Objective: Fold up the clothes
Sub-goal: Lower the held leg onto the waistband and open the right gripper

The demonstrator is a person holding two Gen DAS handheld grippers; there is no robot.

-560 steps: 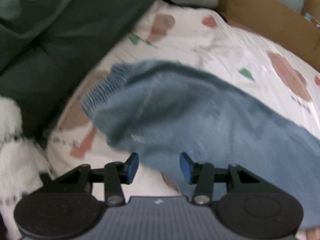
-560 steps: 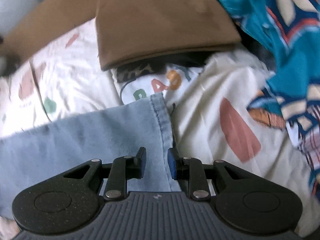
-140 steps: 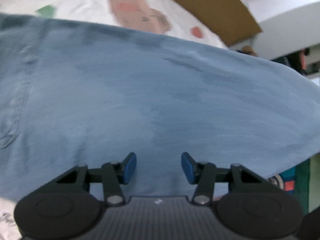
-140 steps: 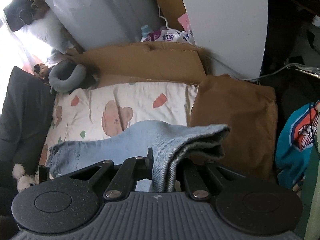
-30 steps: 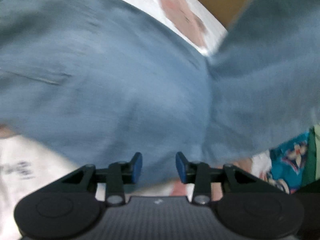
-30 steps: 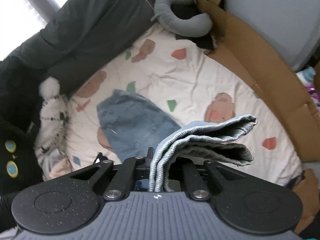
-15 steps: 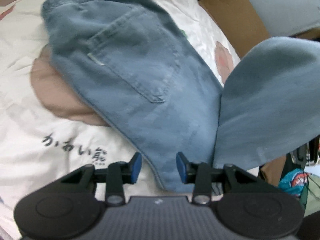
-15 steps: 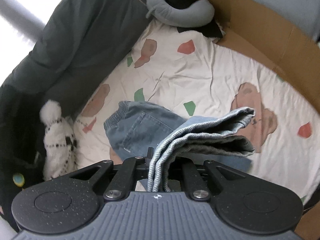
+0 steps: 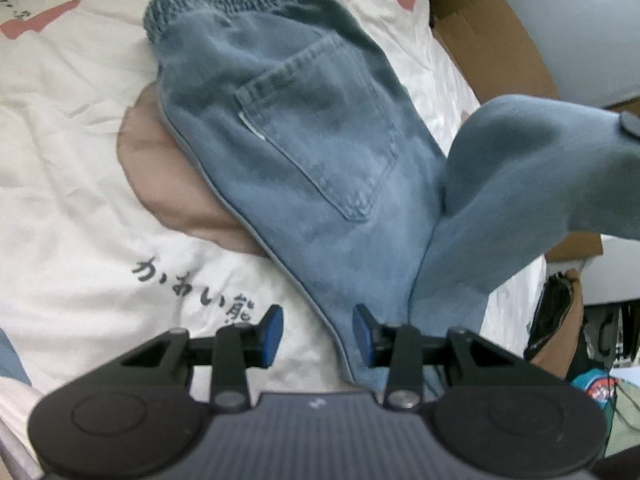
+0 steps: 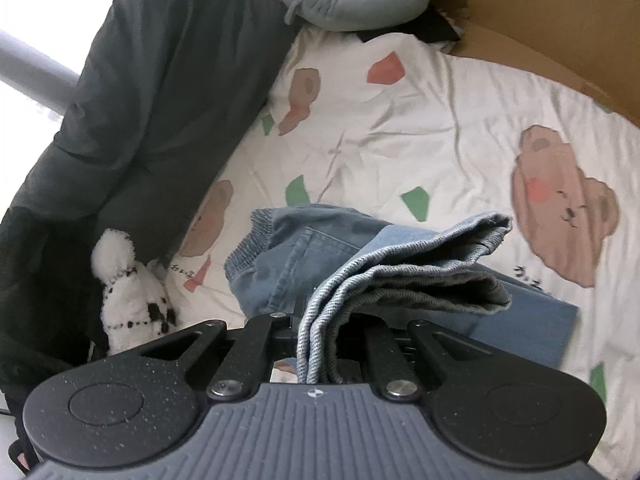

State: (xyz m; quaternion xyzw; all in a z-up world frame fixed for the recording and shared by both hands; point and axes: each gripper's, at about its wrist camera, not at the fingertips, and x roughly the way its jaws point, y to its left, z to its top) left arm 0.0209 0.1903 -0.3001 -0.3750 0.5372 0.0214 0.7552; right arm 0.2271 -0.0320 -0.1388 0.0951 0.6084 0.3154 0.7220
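Observation:
Light blue jeans (image 9: pixel 312 152) lie on the bear-print bed sheet (image 9: pixel 72 208), elastic waistband (image 9: pixel 224 4) at the far end and a back pocket facing up. The leg end (image 9: pixel 528 168) is lifted and doubled back over them on the right. My left gripper (image 9: pixel 318 330) is open, low over the jeans' near edge, nothing between its blue pads. In the right wrist view my right gripper (image 10: pixel 320 344) is shut on the jeans' hems (image 10: pixel 404 276), several denim layers bunched between its fingers, held above the waistband part (image 10: pixel 280 256).
A dark grey duvet (image 10: pixel 160 92) runs along the left side of the bed. A grey neck pillow (image 10: pixel 352 0) and a brown cardboard panel (image 10: pixel 540 28) stand at the far end. A white plush toy (image 10: pixel 128 300) lies at the left edge.
My right gripper has carried the hems further toward the waistband and lower. The left gripper has pulled back, so the whole upper part of the jeans shows.

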